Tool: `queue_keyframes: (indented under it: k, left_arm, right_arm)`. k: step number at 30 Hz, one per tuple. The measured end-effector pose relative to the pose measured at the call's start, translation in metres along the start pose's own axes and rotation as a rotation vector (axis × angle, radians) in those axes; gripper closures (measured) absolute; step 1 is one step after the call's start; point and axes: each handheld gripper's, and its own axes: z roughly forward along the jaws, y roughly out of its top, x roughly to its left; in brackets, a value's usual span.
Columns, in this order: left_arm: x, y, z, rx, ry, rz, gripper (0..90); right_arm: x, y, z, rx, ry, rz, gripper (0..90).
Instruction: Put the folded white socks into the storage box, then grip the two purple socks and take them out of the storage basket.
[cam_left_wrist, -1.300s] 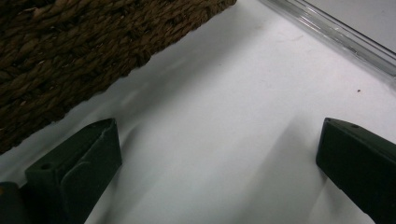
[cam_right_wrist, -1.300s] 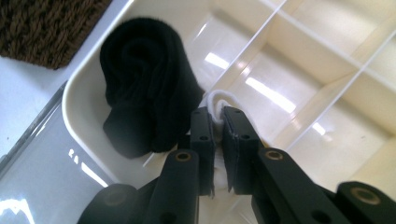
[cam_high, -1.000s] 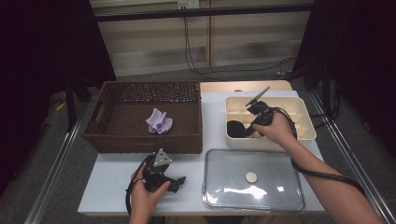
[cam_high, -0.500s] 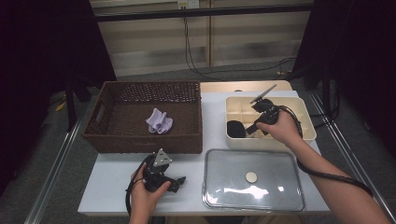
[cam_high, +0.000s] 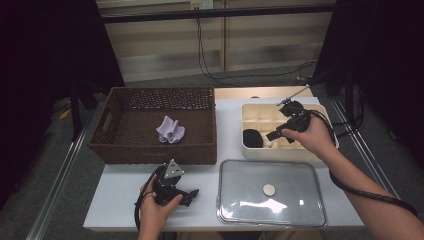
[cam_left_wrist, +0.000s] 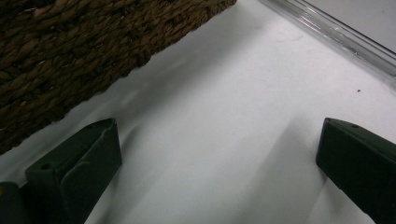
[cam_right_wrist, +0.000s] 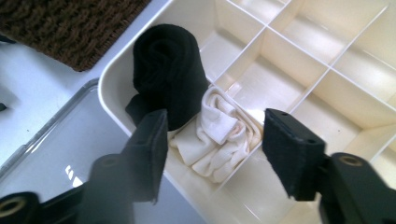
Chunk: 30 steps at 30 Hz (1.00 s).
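A cream divided box (cam_high: 320, 145) stands at the table's right. In its front left corner lies a rolled black sock (cam_high: 252, 137) (cam_right_wrist: 168, 70), with a rolled cream cloth (cam_high: 270, 143) (cam_right_wrist: 219, 135) in the compartment beside it. My right gripper (cam_high: 274, 135) (cam_right_wrist: 215, 149) hovers just above the cream cloth. Its jaws have just been opening and stand apart, pressing on nothing. My left gripper (cam_high: 191, 194) (cam_left_wrist: 219, 163) rests open on the white table in front of the basket, with nothing between its fingers.
A brown wicker basket (cam_high: 150, 150) (cam_left_wrist: 70, 56) at the left holds a lilac cloth (cam_high: 170, 130). A clear lid (cam_high: 300, 210) (cam_left_wrist: 336, 32) with a round knob lies in front of the box. The box's other compartments hold nothing.
The right hand has lifted and drawn back to the right from the box's front left corner. The left hand has stayed put.
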Motion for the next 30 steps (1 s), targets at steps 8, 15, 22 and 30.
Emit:
queue_keyframes:
  k: [8, 15, 22, 30]
  left_arm:
    - [0.000, 0.000, 0.000, 0.000, 0.002, 0.000, 0.0]
    - [0.000, 0.000, 0.000, 0.000, 0.003, 0.001, 0.0]
    - [0.000, 0.000, 0.000, -0.003, 0.002, 0.001, 0.0]
    - [0.000, 0.000, 0.000, -0.003, 0.001, 0.001, 0.0]
  right_arm:
    - [0.011, -0.007, -0.009, -0.049, 0.037, -0.040, 25.3]
    - [0.023, -0.014, -0.011, -0.060, 0.058, -0.073, 19.6]
    - [0.039, -0.018, -0.011, -0.059, 0.076, -0.128, 16.5]
    - [0.062, -0.024, -0.007, -0.065, 0.077, -0.202, 14.3]
